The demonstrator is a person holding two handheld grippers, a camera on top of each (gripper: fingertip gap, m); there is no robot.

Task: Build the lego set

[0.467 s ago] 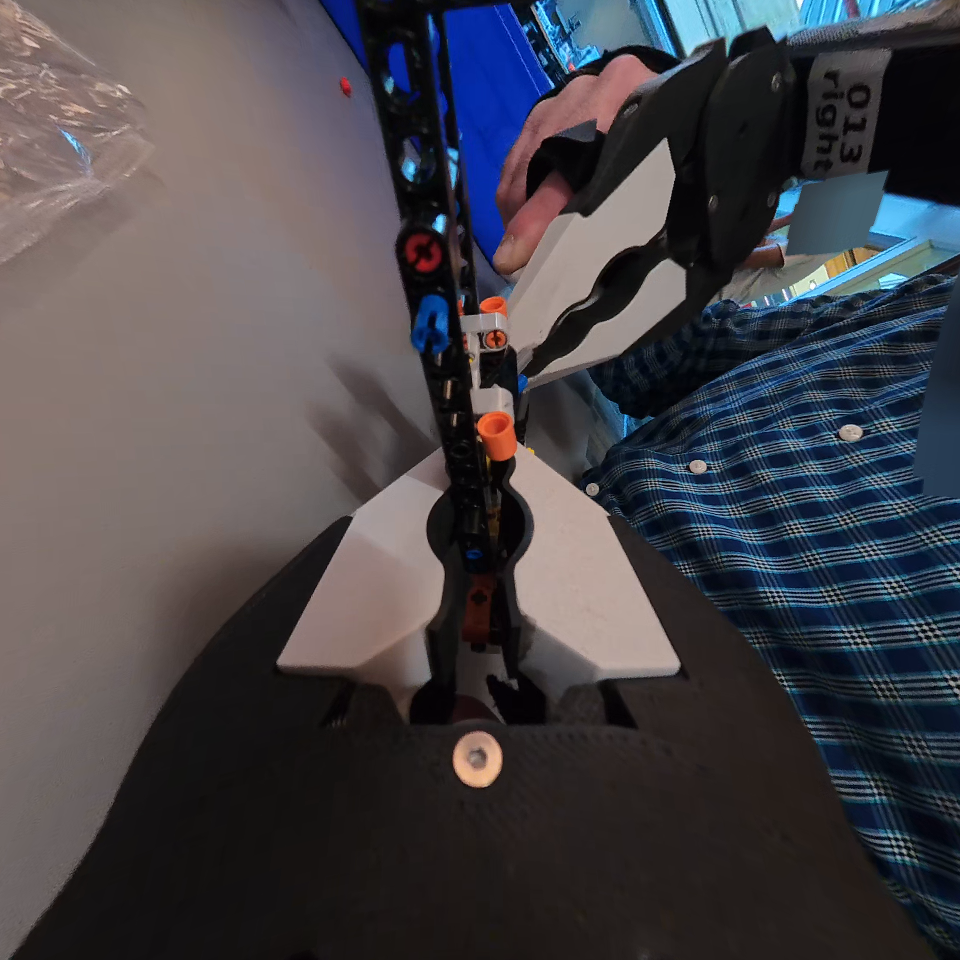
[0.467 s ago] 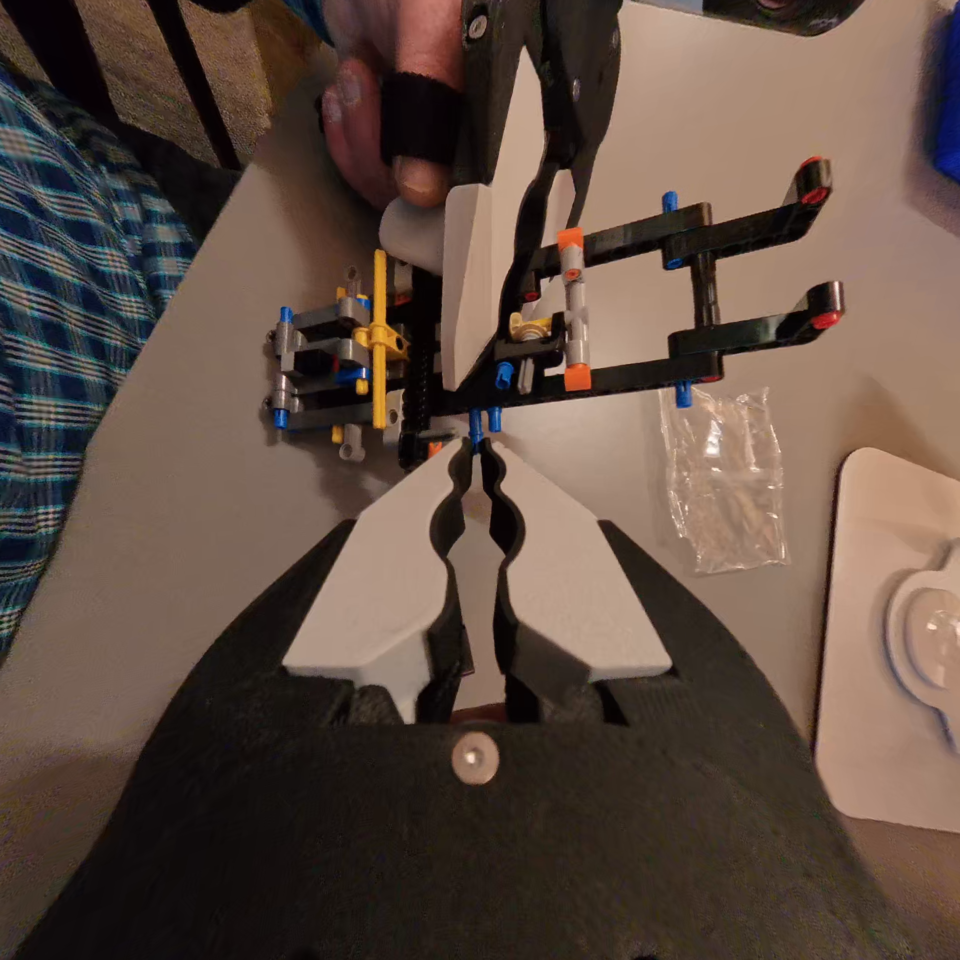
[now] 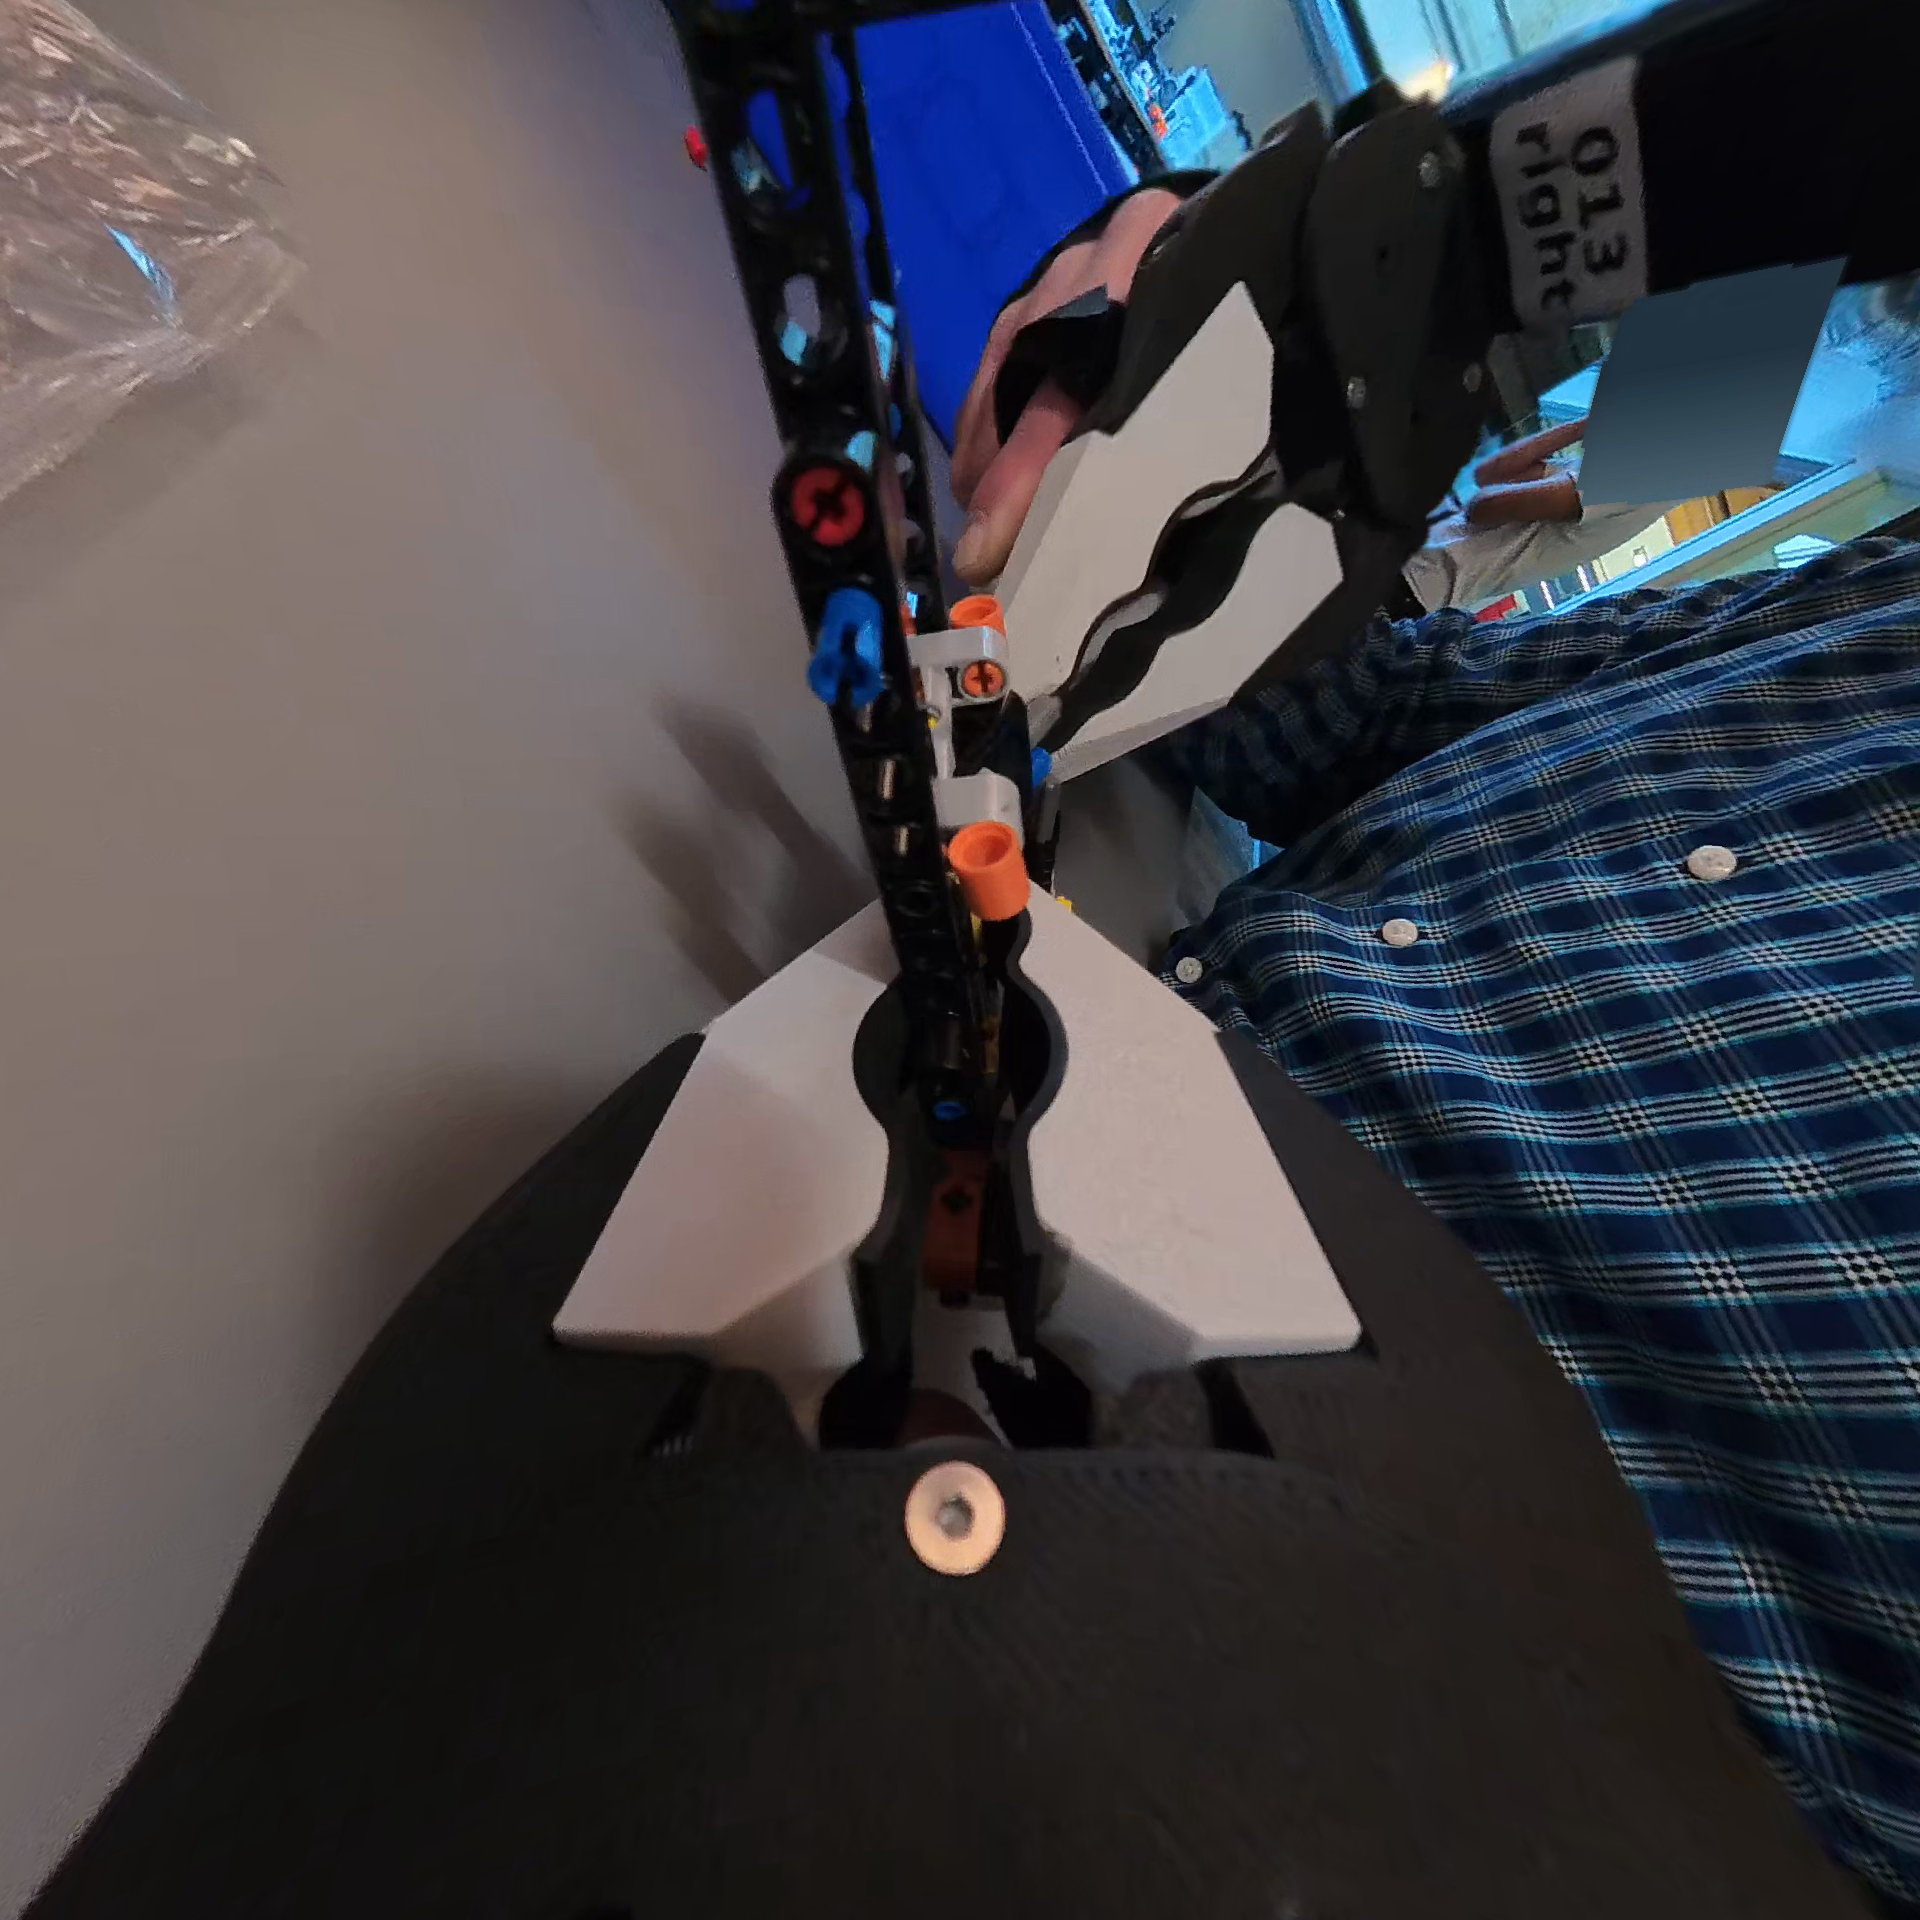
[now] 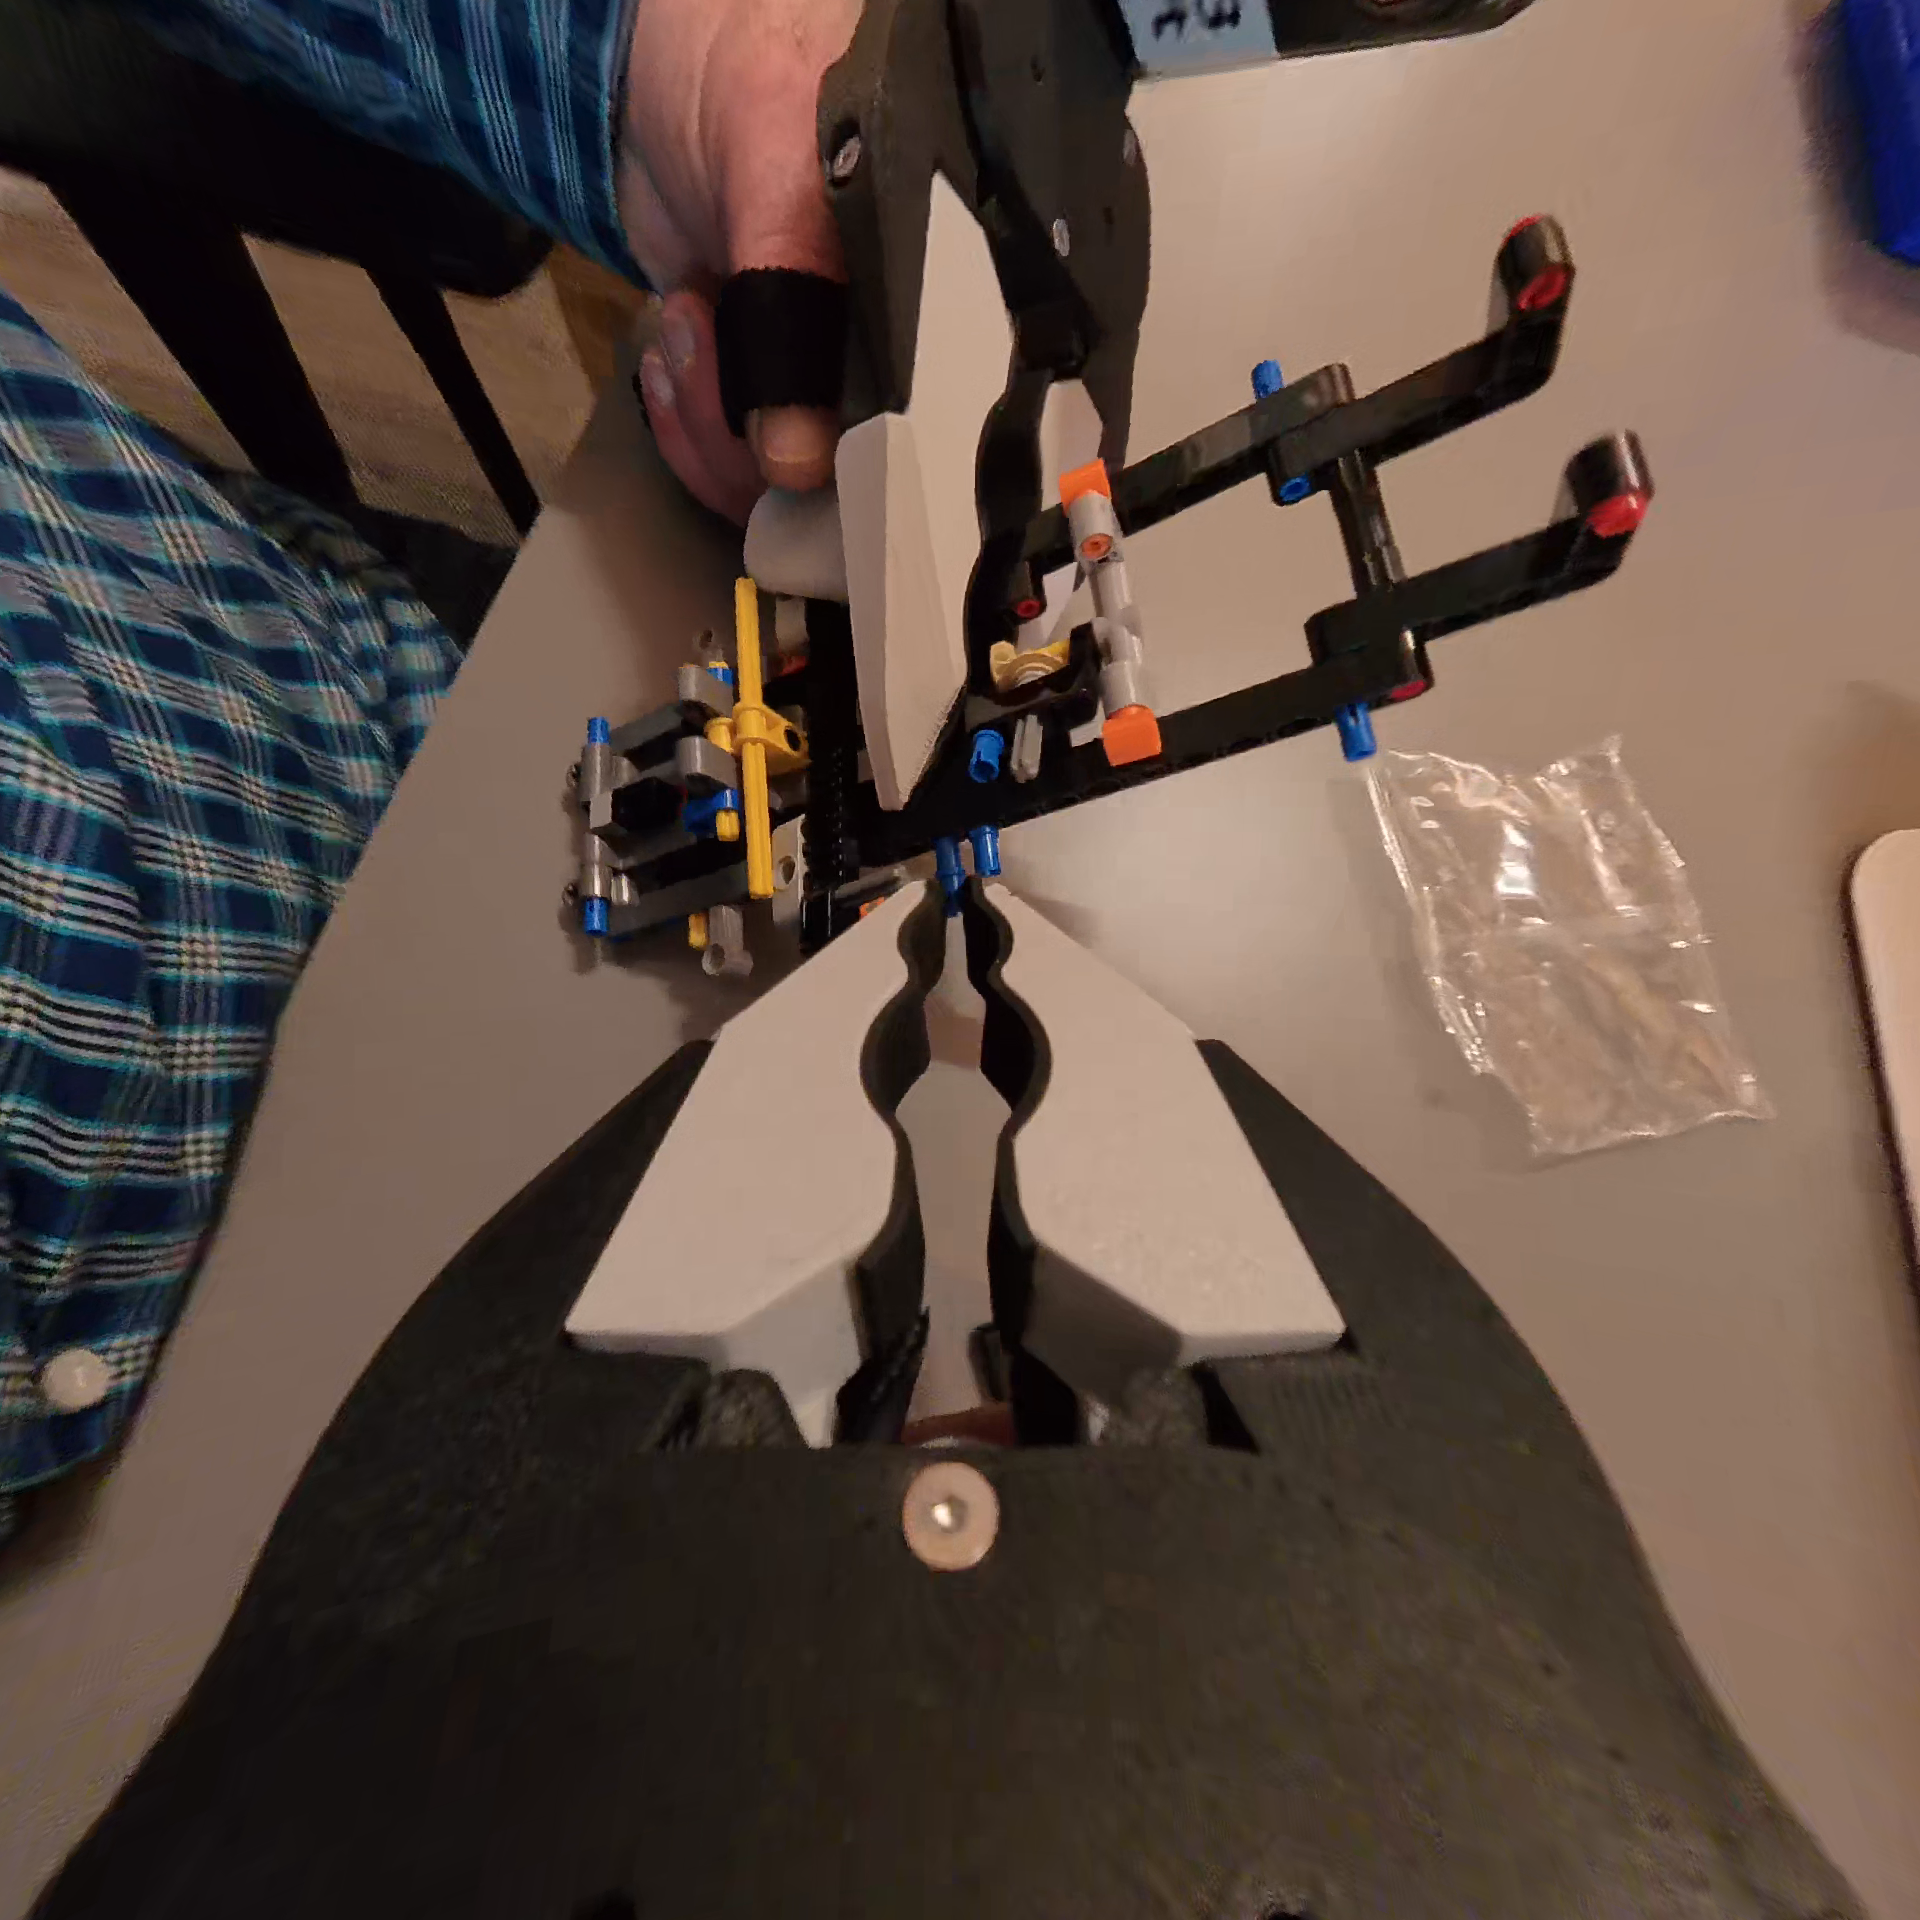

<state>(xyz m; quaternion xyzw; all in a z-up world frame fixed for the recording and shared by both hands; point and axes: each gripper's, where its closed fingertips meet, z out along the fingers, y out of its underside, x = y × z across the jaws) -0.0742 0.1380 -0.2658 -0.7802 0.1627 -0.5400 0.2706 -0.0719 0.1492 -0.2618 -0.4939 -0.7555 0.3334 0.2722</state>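
The lego build (image 4: 1247,717) is a black two-beam frame with red pins at its far ends, orange bushes, blue pins and a grey, yellow and blue block at its near end. My left gripper (image 3: 951,925) is shut on the frame's black beam (image 3: 831,582) and holds it above the table; it also shows in the right wrist view (image 4: 961,727). My right gripper (image 4: 951,894) is shut on a blue pin (image 4: 948,864) that sticks out of the lower beam's edge. The right gripper also shows in the left wrist view (image 3: 1049,727).
A crumpled clear plastic bag (image 4: 1548,935) lies on the grey table (image 4: 1351,1299) to the right of the build. A white tray (image 4: 1886,1039) is at the right edge. A blue object (image 4: 1881,156) is far right. The person's plaid shirt (image 3: 1558,1039) and the table edge are close by. Less than 4 cm separates the two grippers' tips.
In the right wrist view the frame has turned from level to slanted, with its far red-pin ends higher. Both grippers keep their grips.
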